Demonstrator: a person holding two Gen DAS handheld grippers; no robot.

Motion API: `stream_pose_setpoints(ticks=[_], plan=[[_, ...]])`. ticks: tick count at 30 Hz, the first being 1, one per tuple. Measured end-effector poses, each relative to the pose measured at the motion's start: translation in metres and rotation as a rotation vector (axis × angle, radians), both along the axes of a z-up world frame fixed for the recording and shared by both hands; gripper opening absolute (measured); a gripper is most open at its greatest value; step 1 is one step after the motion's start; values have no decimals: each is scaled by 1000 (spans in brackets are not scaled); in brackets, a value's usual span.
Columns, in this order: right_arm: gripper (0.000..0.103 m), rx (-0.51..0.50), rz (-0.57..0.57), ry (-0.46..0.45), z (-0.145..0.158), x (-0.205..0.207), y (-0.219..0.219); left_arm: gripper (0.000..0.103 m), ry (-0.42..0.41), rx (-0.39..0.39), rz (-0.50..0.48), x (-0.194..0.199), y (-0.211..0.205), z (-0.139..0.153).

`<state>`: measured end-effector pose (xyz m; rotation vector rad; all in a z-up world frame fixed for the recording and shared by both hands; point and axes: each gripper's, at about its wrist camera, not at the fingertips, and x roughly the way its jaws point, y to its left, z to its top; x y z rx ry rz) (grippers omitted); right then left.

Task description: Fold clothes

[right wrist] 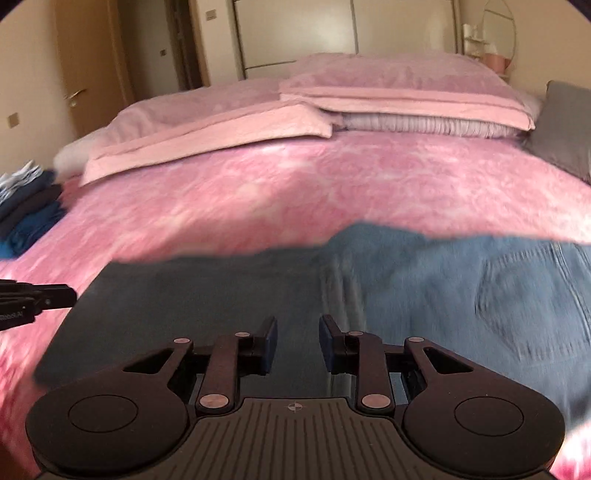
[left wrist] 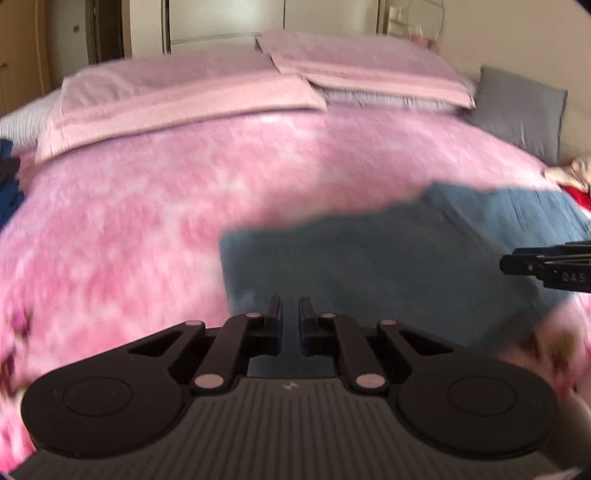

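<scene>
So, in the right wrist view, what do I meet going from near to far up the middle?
Right claw → blue jeans → pink bedspread → pink pillows → wardrobe doors.

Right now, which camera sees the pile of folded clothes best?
The right wrist view: the pile of folded clothes shows as stacked blue and dark layers at the bed's left edge. The left wrist view catches only a dark blue sliver at its border.
</scene>
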<state>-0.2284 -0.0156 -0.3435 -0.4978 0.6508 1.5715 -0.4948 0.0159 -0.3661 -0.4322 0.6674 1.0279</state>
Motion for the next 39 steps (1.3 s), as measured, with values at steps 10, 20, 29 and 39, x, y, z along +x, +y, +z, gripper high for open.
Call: stream_pose_setpoints(ticks=[10,20,29,39], plan=[[29,-28,1,-71,2,-16,-26,7,57,-36,77,12,-24,0],[29,-114,-50,15,6,-5,-56,9,170,-4,168,36,-67,30],[58,-18,-135,62,59,7,-126,15,135,106,157,42,-151,82],[59,73,-129,84,91,3,-162,18,129,226,159,46,-199,122]])
